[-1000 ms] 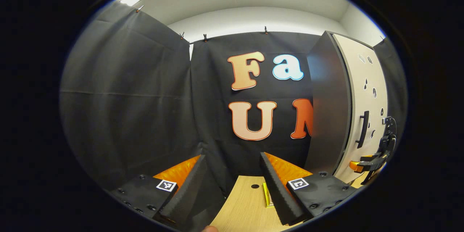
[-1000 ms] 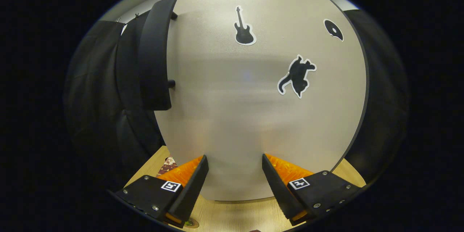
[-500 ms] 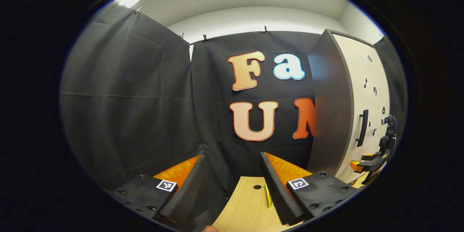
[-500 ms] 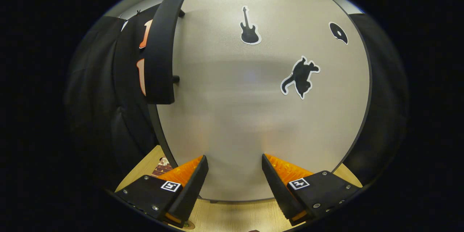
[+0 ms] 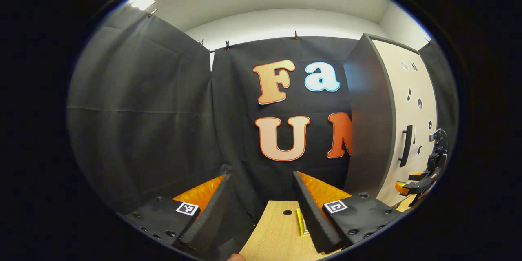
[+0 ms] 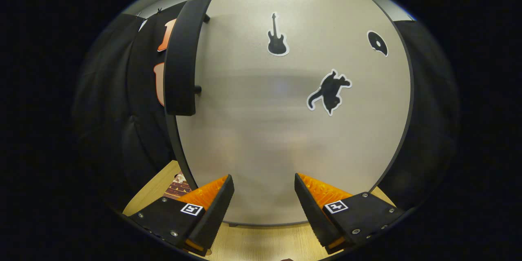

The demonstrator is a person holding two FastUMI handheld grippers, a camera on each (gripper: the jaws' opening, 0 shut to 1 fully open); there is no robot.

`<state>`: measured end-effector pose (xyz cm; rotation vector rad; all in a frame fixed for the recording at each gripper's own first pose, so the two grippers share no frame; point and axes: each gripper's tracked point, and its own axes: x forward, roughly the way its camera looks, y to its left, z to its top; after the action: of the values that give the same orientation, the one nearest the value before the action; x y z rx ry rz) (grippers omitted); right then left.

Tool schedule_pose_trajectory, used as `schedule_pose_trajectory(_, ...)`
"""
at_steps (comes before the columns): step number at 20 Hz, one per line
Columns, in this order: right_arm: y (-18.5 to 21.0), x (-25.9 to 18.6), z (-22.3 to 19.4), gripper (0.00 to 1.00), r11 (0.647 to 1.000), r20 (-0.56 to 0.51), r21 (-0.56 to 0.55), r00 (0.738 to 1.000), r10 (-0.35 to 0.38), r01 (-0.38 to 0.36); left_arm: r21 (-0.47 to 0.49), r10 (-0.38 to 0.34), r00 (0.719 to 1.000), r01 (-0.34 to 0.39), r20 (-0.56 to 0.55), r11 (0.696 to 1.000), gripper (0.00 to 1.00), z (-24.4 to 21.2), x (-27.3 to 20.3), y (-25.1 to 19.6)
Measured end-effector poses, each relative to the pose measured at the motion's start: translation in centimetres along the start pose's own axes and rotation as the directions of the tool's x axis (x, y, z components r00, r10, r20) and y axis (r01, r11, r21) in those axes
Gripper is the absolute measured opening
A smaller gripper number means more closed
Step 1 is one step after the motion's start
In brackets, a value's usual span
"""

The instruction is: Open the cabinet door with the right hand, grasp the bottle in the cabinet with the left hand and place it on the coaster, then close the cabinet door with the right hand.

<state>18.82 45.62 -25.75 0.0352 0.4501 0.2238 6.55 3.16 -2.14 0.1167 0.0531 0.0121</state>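
In the left gripper view, the left claw (image 5: 261,208) is seen at the bottom centre of the frame with its two fingers spread wide apart and nothing held between them. Below and between the fingers a strip of light wooden worktop (image 5: 277,236) is visible, with a small dark hole (image 5: 287,212) in it and a thin yellow-green object (image 5: 301,222) lying just beside the right-hand finger; what that object is cannot be told. The cabinet (image 5: 369,122) is seen at the right of this frame, its dark side panel turned toward the camera and its pale cabinet door (image 5: 412,106) shut against the body, with a black door handle (image 5: 407,146) standing upright on it. At the far right edge the right claw (image 5: 410,185) is seen farther off, low before the door and below the handle. In the right gripper view, the right claw (image 6: 261,208) is seen at the bottom centre with its fingers spread and empty, close in front of the door (image 6: 285,130) but not touching the handle (image 6: 183,57), which is placed at the upper left of the frame. Black stickers are seen on the door: a guitar sticker (image 6: 277,36) at upper centre and a cat sticker (image 6: 328,91) to the right of centre. A patterned flat object (image 6: 177,185) is partly seen on the worktop at the lower left, beside the door's edge; whether it is the coaster cannot be told. The bottle cannot be located behind the shut door.
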Motion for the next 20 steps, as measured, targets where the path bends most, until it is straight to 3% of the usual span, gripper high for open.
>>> schedule_pose_trajectory(8,-6.3,-6.0,6.1,0.93,0.998,0.072,-0.017,0.996,-0.058,0.059,-0.02,-0.094,0.995,0.094,0.032,0.995,0.95,1.1,0.8,-4.9)
schedule_pose_trajectory(20,-15.0,-22.2,16.8,0.93,0.994,0.252,0.004,0.962,-0.106,0.109,-0.032,-0.165,0.983,0.169,0.086,0.985,0.96,4.9,-1.5,-12.3)
